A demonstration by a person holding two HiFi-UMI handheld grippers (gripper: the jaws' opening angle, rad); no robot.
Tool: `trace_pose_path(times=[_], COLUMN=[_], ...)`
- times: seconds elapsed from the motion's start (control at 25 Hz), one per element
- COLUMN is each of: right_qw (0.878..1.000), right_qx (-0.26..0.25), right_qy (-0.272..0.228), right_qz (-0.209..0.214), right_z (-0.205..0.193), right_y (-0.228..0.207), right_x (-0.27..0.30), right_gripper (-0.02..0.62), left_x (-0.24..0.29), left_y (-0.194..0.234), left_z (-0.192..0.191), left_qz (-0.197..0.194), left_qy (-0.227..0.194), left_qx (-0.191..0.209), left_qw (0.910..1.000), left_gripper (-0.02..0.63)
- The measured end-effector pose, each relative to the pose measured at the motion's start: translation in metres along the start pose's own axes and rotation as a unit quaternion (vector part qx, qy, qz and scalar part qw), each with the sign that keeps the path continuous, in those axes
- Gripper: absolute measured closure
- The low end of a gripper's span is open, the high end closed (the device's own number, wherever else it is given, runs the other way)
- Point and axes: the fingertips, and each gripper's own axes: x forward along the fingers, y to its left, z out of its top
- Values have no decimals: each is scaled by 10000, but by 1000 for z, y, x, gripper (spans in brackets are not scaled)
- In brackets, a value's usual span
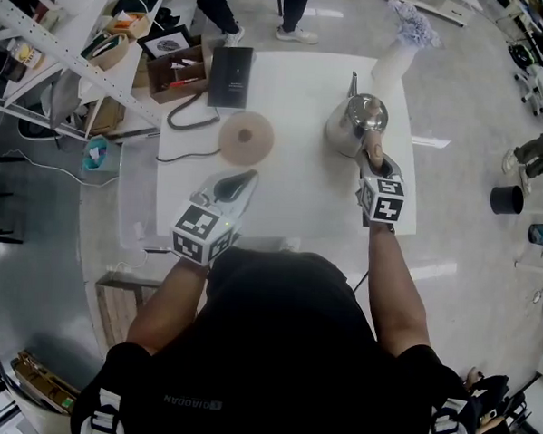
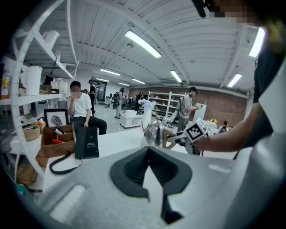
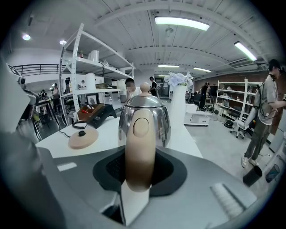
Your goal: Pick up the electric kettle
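1. Electric kettle (image 1: 356, 123) – stands upright on the far right part of the white worktop (image 1: 291, 194), spout turned away from the person. Its base looks seated on the surface, so the lift is judged not yet begun.
2. Handle (image 3: 140, 143) – a tan, bowed bar on the side of the kettle that faces the person. Its long axis runs upright.
3. Right tool (image 3: 139, 172) – reaches the kettle from the person's side, pointing forward and slightly down. Its jaws stand about half closed with the handle's lower part between them. The dark pads appear to press on both flanks, so the grip reads as made.
4. Left tool (image 2: 149, 172) – jaws parted with only bare worktop showing through the gap; it holds nothing. It lies near the person's left edge, well apart from the kettle, which stands ahead of it and to its right.
5. Round tan base (image 1: 247, 138) – lies flat to the kettle's left, apart from it, with a dark cord trailing off toward the shelving.
6. Governing relation – the kettle body lies directly beyond the right tool along its pointing line. A straight rise should therefore carry the kettle, its weight hanging forward of the grip.
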Motion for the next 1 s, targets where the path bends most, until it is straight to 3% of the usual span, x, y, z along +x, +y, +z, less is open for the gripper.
trace_pose_path(times=[0.72,1.0], right_qw=[10000,10000], right_qx=[-38,10], right_qy=[5,-33], right_qz=[43,-12], right_z=[-7,-12], right_y=[2,0], right_x=[-1,-9], right_gripper=[497,432], left_x=[-7,-10], left_y=[-7,-14], left_z=[-1,-5], left_qz=[23,47], left_qy=[-48,-41], left_qx=[8,-1], left_qw=[10000,10000], left_gripper=[603,603])
